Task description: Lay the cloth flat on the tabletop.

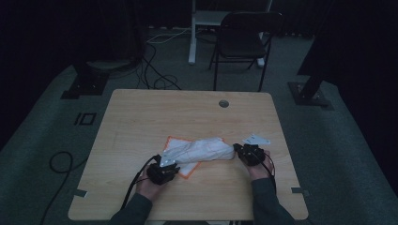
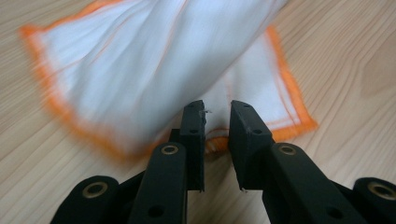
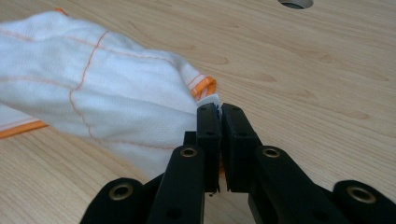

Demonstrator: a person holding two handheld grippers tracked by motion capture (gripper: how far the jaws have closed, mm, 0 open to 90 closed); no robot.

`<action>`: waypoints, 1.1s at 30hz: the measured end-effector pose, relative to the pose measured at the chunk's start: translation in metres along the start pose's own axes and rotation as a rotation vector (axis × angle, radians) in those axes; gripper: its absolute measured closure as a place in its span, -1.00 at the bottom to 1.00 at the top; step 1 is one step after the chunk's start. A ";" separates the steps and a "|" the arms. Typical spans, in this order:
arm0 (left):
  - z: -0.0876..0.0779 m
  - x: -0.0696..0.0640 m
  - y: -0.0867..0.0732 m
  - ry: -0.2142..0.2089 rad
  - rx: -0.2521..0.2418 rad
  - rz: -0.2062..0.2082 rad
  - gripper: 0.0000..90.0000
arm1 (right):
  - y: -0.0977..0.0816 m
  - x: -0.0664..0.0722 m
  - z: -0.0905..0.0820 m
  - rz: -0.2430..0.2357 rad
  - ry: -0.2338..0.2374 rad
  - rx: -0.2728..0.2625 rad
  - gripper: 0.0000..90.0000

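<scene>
Right gripper (image 3: 219, 108) is clamping the white cloth (image 1: 202, 151) bunched mid-worktop (image 1: 141, 122). Left gripper (image 2: 217, 109) is gaping narrowly, straddling the orange hem without pinching; the cloth there is looking blurry.

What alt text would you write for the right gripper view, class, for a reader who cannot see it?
The right gripper has its two black jaws shut on the edge of a white cloth with orange hem, which bunches up to the left above a light wooden table. A round hole in the table shows at the top edge.
</scene>
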State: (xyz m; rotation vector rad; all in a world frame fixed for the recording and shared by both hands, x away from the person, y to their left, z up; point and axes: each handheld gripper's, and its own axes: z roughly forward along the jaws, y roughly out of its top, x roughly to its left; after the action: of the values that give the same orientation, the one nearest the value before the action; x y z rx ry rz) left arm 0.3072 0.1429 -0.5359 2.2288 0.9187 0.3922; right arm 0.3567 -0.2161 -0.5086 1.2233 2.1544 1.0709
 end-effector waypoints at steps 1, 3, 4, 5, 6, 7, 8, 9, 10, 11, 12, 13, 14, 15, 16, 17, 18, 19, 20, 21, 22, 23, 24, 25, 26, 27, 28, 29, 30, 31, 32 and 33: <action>-0.003 0.002 -0.003 0.001 0.005 0.004 0.72 | 0.000 0.001 0.000 -0.003 0.006 0.000 0.92; -0.008 0.003 -0.007 0.013 0.014 0.019 0.72 | 0.001 0.004 0.001 -0.013 0.011 0.002 0.92; -0.010 0.003 -0.008 0.016 0.015 0.019 0.72 | 0.001 0.006 0.001 -0.018 0.013 0.001 0.92; -0.011 0.004 -0.009 0.019 0.016 0.018 0.72 | 0.001 0.007 0.002 -0.021 0.015 0.000 0.92; -0.011 0.005 -0.009 0.026 0.018 0.019 0.72 | 0.002 0.008 0.002 -0.021 0.018 0.001 0.92; -0.012 0.005 -0.009 0.036 0.024 0.017 0.71 | 0.002 0.009 0.002 -0.023 0.022 0.001 0.92; -0.012 0.006 -0.009 0.046 0.030 0.013 0.70 | 0.002 0.010 0.003 -0.024 0.025 0.002 0.92; -0.012 0.006 -0.007 0.059 0.040 0.006 0.69 | 0.003 0.012 0.003 -0.032 0.025 0.004 0.92; -0.012 0.006 -0.006 0.068 0.041 -0.002 0.67 | 0.003 0.014 0.003 -0.038 0.023 0.008 0.92; -0.012 0.004 -0.004 0.072 0.040 -0.006 0.65 | 0.004 0.015 0.004 -0.046 0.020 0.009 0.92; -0.011 0.002 -0.002 0.059 0.031 -0.007 0.64 | 0.004 0.016 0.004 -0.048 0.020 0.010 0.92; -0.010 0.000 0.001 0.048 0.024 0.003 0.63 | 0.005 0.016 0.004 -0.047 0.021 0.007 0.92; -0.009 -0.004 0.003 0.037 0.018 0.014 0.63 | 0.005 0.016 0.004 -0.045 0.022 0.005 0.92; -0.007 -0.008 0.006 0.022 0.014 0.024 0.62 | 0.006 0.017 0.004 -0.044 0.022 0.004 0.92; -0.004 -0.011 0.010 0.004 0.009 0.033 0.62 | 0.006 0.017 0.005 -0.043 0.021 0.004 0.92; -0.001 -0.015 0.013 -0.009 0.010 0.043 0.62 | 0.007 0.017 0.005 -0.043 0.020 0.003 0.92; 0.003 -0.018 0.016 -0.014 0.012 0.056 0.62 | 0.007 0.018 0.005 -0.042 0.021 0.001 0.92; 0.006 -0.022 0.019 -0.021 0.011 0.064 0.62 | 0.008 0.018 0.005 -0.040 0.022 0.001 0.92; 0.010 -0.025 0.022 -0.029 0.006 0.064 0.62 | 0.009 0.018 0.005 -0.038 0.023 -0.001 0.92; 0.013 -0.027 0.025 -0.032 0.005 0.076 0.63 | 0.010 0.018 0.006 -0.039 0.023 -0.006 0.92; 0.017 -0.029 0.028 -0.033 0.010 0.082 0.62 | 0.011 0.018 0.006 -0.038 0.023 -0.008 0.92; 0.021 -0.030 0.029 -0.036 0.018 0.085 0.63 | 0.012 0.019 0.006 -0.035 0.024 -0.011 0.92; 0.024 -0.031 0.030 -0.037 0.024 0.083 0.63 | 0.013 0.019 0.006 -0.037 0.023 -0.012 0.92; 0.025 -0.030 0.029 -0.044 0.019 0.077 0.63 | 0.014 0.019 0.006 -0.032 0.022 -0.015 0.92; 0.025 -0.030 0.029 -0.050 0.019 0.067 0.64 | 0.016 0.018 0.006 -0.029 0.022 -0.020 0.92; 0.024 -0.029 0.028 -0.058 0.023 0.067 0.65 | 0.017 0.017 0.007 -0.024 0.025 -0.024 0.92; 0.023 -0.029 0.027 -0.067 0.022 0.065 0.66 | 0.017 0.016 0.007 -0.019 0.025 -0.023 0.92; 0.020 -0.028 0.025 -0.077 0.027 0.070 0.67 | 0.018 0.016 0.008 -0.017 0.023 -0.021 0.92; 0.018 -0.027 0.022 -0.089 0.028 0.072 0.68 | 0.018 0.015 0.009 -0.015 0.023 -0.020 0.92; 0.015 -0.027 0.020 -0.100 0.032 0.079 0.68 | 0.019 0.015 0.010 -0.016 0.023 -0.020 0.92; 0.012 -0.025 0.017 -0.109 0.034 0.087 0.69 | 0.020 0.016 0.010 -0.016 0.023 -0.018 0.92; 0.009 -0.024 0.013 -0.121 0.035 0.089 0.69 | 0.020 0.016 0.011 -0.018 0.022 -0.018 0.92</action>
State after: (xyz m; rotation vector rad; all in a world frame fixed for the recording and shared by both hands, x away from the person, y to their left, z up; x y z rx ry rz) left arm 0.3017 0.1147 -0.5334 2.3039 0.7699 0.2807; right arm 0.3664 -0.1917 -0.4990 1.1876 2.1628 1.0990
